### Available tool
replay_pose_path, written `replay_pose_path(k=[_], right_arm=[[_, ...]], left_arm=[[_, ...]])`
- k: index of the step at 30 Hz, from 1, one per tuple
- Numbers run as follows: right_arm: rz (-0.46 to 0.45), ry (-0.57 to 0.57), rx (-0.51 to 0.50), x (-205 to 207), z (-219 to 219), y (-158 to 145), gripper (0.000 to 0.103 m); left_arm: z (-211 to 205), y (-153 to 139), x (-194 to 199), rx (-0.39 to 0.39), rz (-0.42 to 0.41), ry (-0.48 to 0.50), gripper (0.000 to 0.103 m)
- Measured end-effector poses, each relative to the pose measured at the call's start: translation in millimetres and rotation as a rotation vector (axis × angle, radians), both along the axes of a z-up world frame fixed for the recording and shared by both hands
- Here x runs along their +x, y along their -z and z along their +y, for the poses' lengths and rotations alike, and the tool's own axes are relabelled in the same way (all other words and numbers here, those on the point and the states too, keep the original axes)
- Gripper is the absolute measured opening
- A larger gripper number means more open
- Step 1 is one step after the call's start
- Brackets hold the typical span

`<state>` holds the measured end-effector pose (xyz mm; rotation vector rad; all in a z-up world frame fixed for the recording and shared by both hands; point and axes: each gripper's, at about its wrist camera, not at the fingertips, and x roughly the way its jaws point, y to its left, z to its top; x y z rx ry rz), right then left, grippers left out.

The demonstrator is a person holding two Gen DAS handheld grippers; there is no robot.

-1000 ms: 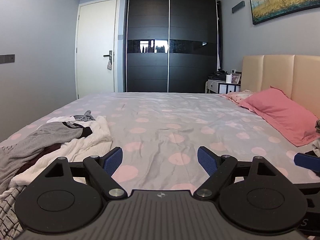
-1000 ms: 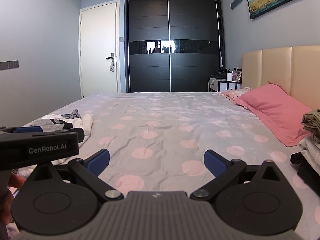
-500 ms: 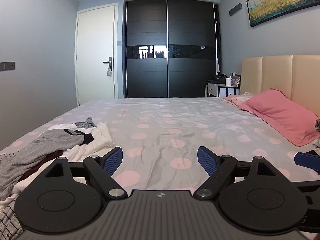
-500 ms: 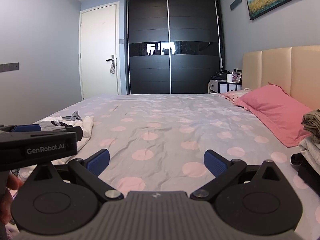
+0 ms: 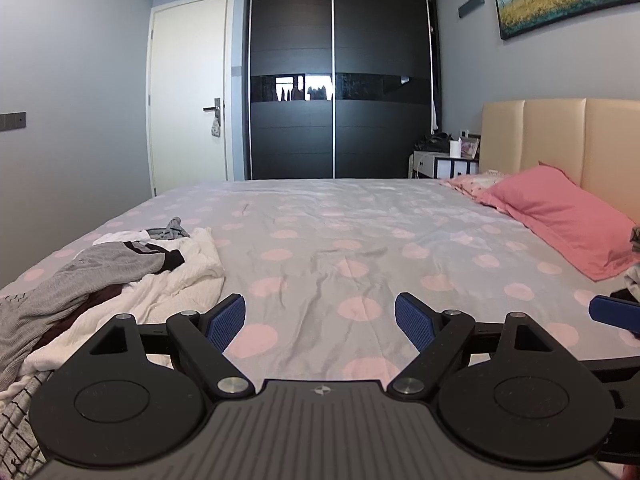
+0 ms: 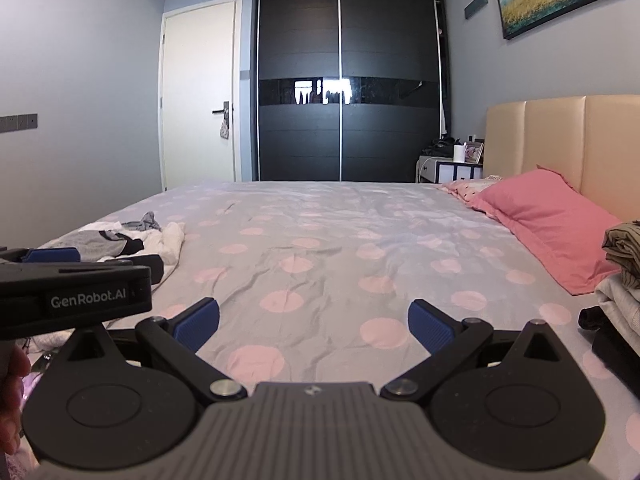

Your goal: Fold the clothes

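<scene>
A heap of unfolded clothes (image 5: 120,276) lies on the left side of the bed: a grey top over a white knit and dark pieces. The same heap (image 6: 120,240) shows far left in the right wrist view. A stack of folded clothes (image 6: 620,272) sits at the right edge by the pillow. My left gripper (image 5: 320,322) hovers low over the dotted sheet, open, with nothing between its blue pads. My right gripper (image 6: 314,326) is also open and holds nothing. The left gripper's body (image 6: 72,296) crosses the right wrist view at the left.
The bed (image 5: 340,232) carries a grey sheet with pink dots. A pink pillow (image 5: 560,216) leans by the beige headboard (image 5: 560,140). Beyond the bed stand a dark wardrobe (image 5: 340,80), a white door (image 5: 188,92) and a nightstand (image 5: 444,164). A hand (image 6: 10,392) shows at the lower left.
Both views have tilted upward a little, so the bed sits lower in frame. Both grippers stay open and the clothes have not moved.
</scene>
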<state>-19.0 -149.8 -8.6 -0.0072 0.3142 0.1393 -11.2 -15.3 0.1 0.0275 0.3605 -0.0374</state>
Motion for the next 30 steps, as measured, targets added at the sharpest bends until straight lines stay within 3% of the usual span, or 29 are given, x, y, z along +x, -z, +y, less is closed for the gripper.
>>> replay_pose_path(k=[30], right_arm=[[0.029, -0.026, 0.025, -4.5, -2.3, 5.4, 0.102]], left_arm=[[8.4, 3.0, 6.8, -0.001, 0.055, 0.020, 0.082]])
